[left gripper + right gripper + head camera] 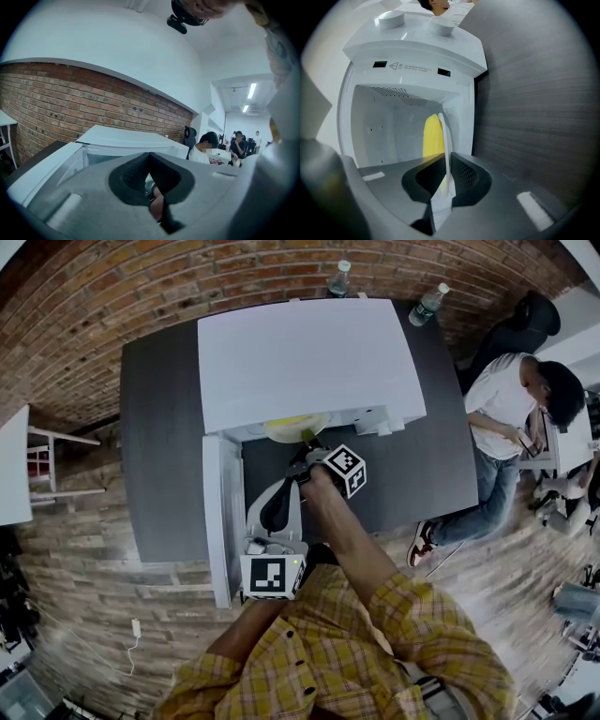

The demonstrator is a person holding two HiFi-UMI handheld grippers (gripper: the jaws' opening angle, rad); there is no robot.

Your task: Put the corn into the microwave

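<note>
Brick wall runs behind a dark desk [159,427], with two bottles [339,279] at its far edge and a person seated [502,399] off to the right. A white microwave [309,357] takes up the far middle of the desk, and its door [220,521] is swung open toward the near left.

At the mouth of the cavity sits a pale plate [286,427] carrying the yellow corn [432,136]. It looks partly inside, though I can't tell whether it rests on the oven floor.

The right hand-held gripper [449,180] has its jaws pinched on the plate's near rim, and that thin edge is its only hold. The left hand-held gripper [149,155] hangs nearer, just beside the open door, jaws together on nothing.

The risk I see is that rim grip. A plate held by one edge may sag or twist, and the corn could roll off onto the desk. The far edge may also catch the cavity sill if the plate goes in low. The door is close to the left hand-held gripper, so a nudge could swing it into the way.
</note>
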